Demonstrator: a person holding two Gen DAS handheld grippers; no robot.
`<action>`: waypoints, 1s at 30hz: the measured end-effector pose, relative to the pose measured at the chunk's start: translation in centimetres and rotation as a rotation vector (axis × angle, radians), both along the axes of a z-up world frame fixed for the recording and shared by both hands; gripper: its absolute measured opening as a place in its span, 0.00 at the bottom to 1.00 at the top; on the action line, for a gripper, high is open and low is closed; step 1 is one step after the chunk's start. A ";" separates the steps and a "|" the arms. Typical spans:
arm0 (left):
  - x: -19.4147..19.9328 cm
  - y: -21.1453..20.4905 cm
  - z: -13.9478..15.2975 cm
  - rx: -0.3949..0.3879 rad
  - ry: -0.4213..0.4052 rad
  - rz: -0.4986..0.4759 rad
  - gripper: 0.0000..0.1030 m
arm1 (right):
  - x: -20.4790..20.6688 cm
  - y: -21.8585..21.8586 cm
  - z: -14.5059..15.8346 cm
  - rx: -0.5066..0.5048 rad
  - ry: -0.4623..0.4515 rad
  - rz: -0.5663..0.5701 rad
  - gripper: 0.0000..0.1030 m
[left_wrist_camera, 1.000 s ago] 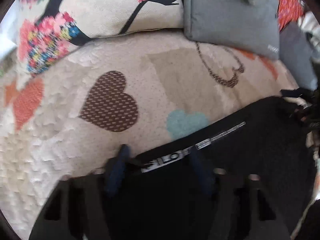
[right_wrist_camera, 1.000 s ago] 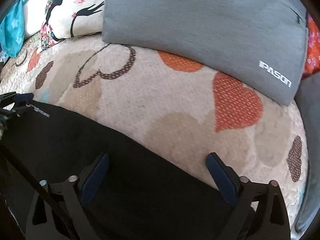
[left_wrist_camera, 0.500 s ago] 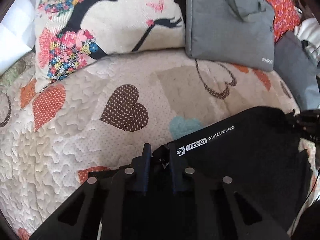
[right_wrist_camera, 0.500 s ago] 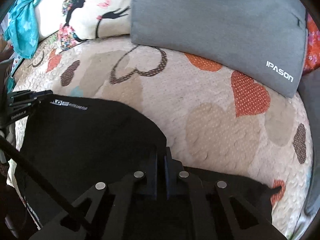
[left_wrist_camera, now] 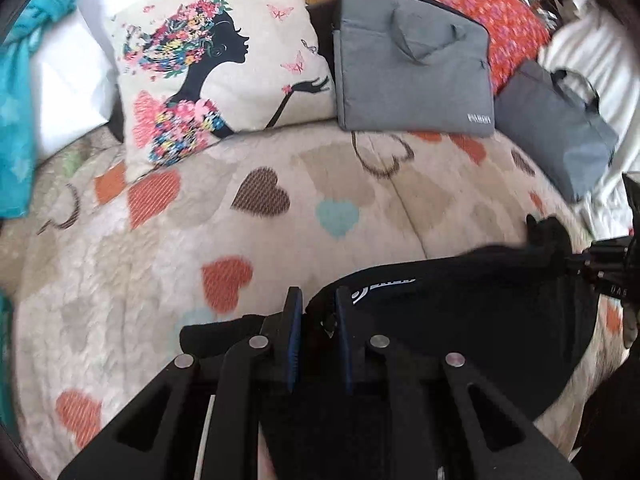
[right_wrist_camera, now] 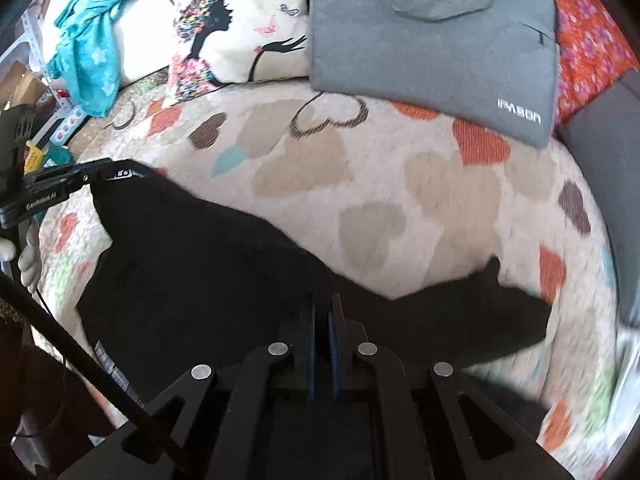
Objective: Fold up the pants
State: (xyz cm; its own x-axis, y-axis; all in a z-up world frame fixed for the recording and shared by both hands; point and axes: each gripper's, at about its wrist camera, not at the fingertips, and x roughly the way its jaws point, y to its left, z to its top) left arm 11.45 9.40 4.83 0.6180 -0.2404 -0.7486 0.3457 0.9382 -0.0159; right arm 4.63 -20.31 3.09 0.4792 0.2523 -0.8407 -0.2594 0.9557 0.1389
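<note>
Black pants (left_wrist_camera: 460, 320) with a white logo near one edge are lifted off a cream heart-print quilt (left_wrist_camera: 160, 264). My left gripper (left_wrist_camera: 316, 304) is shut on the pants' edge by the logo. My right gripper (right_wrist_camera: 324, 312) is shut on the other end of the same edge of the pants (right_wrist_camera: 200, 264), which hang stretched between the two. The left gripper also shows in the right wrist view (right_wrist_camera: 92, 174), and the right gripper in the left wrist view (left_wrist_camera: 568, 256). A loose end of the pants (right_wrist_camera: 512, 312) trails on the quilt (right_wrist_camera: 400, 208) to the right.
At the back lie a silhouette-print cushion (left_wrist_camera: 216, 76), a grey laptop bag (left_wrist_camera: 412, 64), a second grey bag (left_wrist_camera: 556, 132), an orange floral pillow (left_wrist_camera: 512, 24) and a teal cloth (right_wrist_camera: 92, 52). A cable (right_wrist_camera: 80, 360) runs at lower left.
Both grippers closed on the pants' top edge, then rose and pulled back, lifting the pants off the quilt. More of the bed and cushions now shows.
</note>
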 end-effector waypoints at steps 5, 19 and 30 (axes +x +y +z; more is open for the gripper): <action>-5.3 0.8 -1.6 0.034 0.017 0.008 0.16 | -5.2 0.6 -1.6 0.061 0.014 -0.027 0.06; -11.3 3.9 -4.2 -0.081 0.130 -0.046 0.11 | -13.3 0.3 -6.3 0.127 0.076 -0.072 0.08; -9.3 4.2 -2.0 -0.348 0.094 0.052 0.28 | -15.2 -2.1 -1.3 0.021 -0.037 -0.149 0.39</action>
State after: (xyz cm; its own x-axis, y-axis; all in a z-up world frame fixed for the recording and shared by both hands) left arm 2.19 13.56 2.88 0.5681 -0.4605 -0.6821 0.2792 0.8875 -0.3666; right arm -10.55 -22.42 1.81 0.5429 0.1929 -0.8174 -0.1199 0.9811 0.1519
